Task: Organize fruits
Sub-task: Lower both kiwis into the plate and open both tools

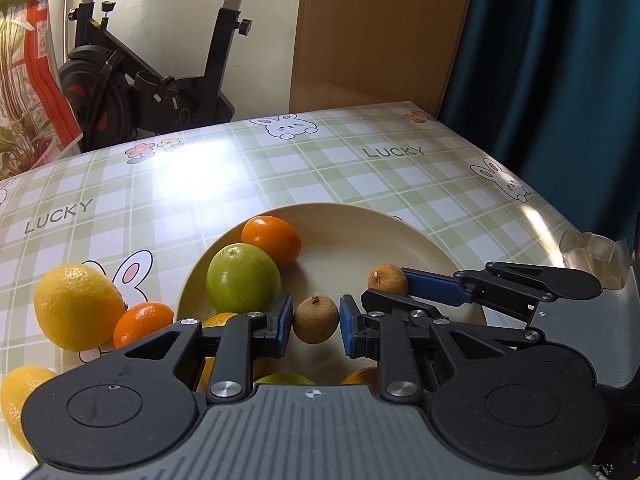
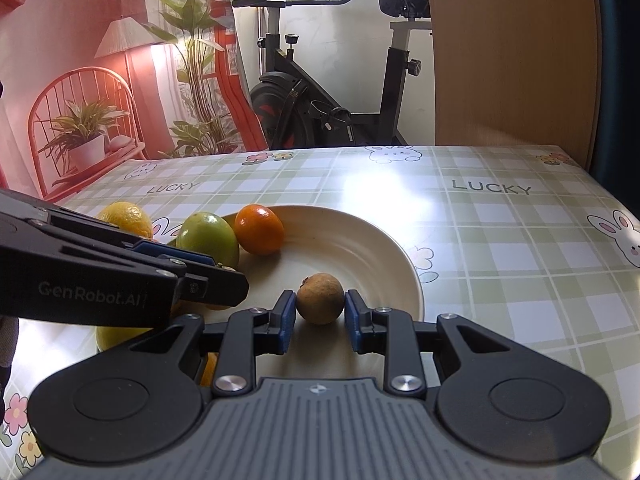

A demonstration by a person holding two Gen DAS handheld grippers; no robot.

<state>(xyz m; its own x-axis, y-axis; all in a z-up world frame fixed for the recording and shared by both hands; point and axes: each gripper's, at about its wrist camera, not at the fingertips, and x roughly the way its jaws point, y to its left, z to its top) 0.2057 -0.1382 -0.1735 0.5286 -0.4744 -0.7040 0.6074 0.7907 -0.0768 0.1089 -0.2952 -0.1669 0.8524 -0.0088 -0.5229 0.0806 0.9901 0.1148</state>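
A cream plate point(image 1: 360, 216) point(image 2: 400, 264) on the checked tablecloth holds a green fruit point(image 1: 243, 278) point(image 2: 208, 238) and an orange tangerine point(image 1: 272, 240) point(image 2: 259, 229). My left gripper point(image 1: 315, 322) is shut on a small brown fruit point(image 1: 315, 319) over the plate's near side. To its right, my right gripper point(image 1: 386, 286) point(image 2: 320, 312) is shut on a second brown fruit point(image 1: 387, 279) point(image 2: 320, 298), also over the plate. The left gripper point(image 2: 224, 276) reaches in from the left in the right wrist view. Whether either brown fruit touches the plate I cannot tell.
A lemon point(image 1: 78, 306) point(image 2: 126, 216) and a small orange point(image 1: 142, 322) lie on the cloth left of the plate, another lemon point(image 1: 20, 400) nearer. More fruit is partly hidden under the left gripper. An exercise bike point(image 2: 332, 92) and a wooden panel point(image 1: 380, 32) stand beyond the table.
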